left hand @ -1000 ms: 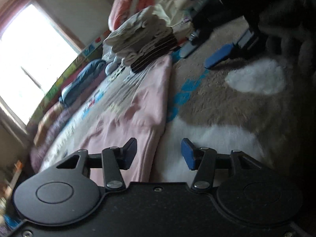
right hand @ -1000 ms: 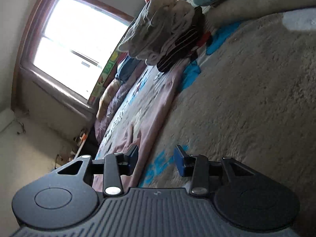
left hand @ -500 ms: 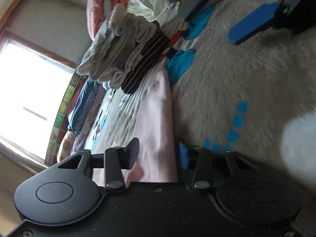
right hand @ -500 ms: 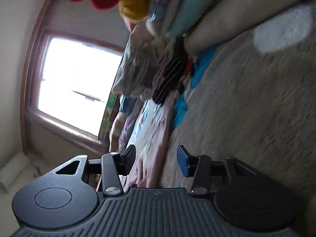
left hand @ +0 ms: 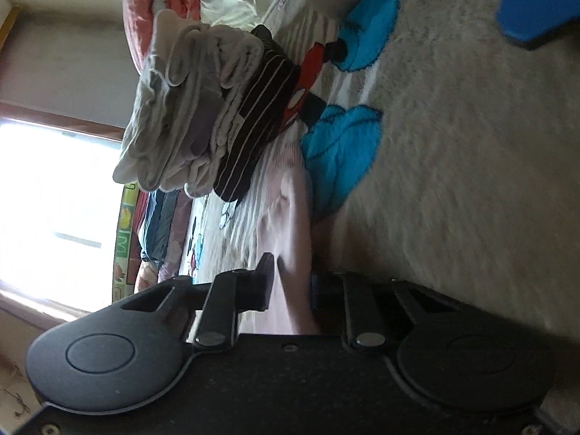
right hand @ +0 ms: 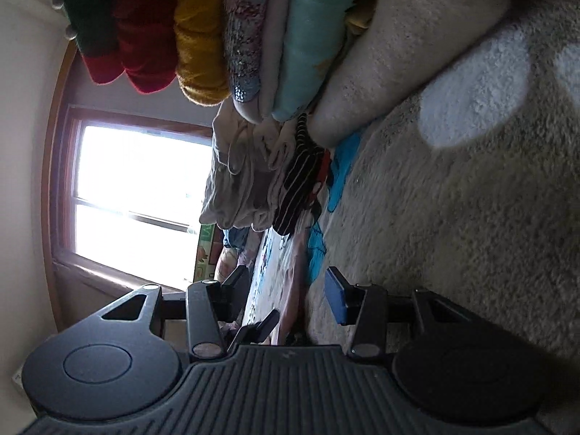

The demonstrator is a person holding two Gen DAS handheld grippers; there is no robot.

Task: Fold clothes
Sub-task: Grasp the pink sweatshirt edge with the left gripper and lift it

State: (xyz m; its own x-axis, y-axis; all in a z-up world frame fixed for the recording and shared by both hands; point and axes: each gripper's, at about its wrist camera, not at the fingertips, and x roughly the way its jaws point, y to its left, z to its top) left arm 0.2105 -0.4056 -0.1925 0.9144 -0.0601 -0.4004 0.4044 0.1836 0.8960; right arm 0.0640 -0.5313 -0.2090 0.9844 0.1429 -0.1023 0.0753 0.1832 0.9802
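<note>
A pale pink garment (left hand: 290, 224) lies flat on the bed along the edge of a beige fleece blanket (left hand: 471, 166). My left gripper (left hand: 290, 282) is low at the garment's edge, jaws open, with the pink cloth between its fingers. My right gripper (right hand: 286, 290) is open and empty, tilted sideways above the same garment (right hand: 290, 290). The left gripper's finger (right hand: 259, 326) shows below it. A stack of folded white and black-striped clothes (left hand: 203, 116) stands beyond, also in the right wrist view (right hand: 261, 181).
A taller pile of folded red, yellow and teal clothes (right hand: 203, 29) sits at the back. A bright window (right hand: 137, 195) is on the left. A blue finger of the right gripper (left hand: 536, 18) shows at upper right. Rolled quilts (left hand: 159, 232) line the bed's far side.
Both grippers have rolled sideways and moved along the bed toward the stacks. The left gripper has dropped onto the pink garment's edge and its jaws have narrowed around the cloth.
</note>
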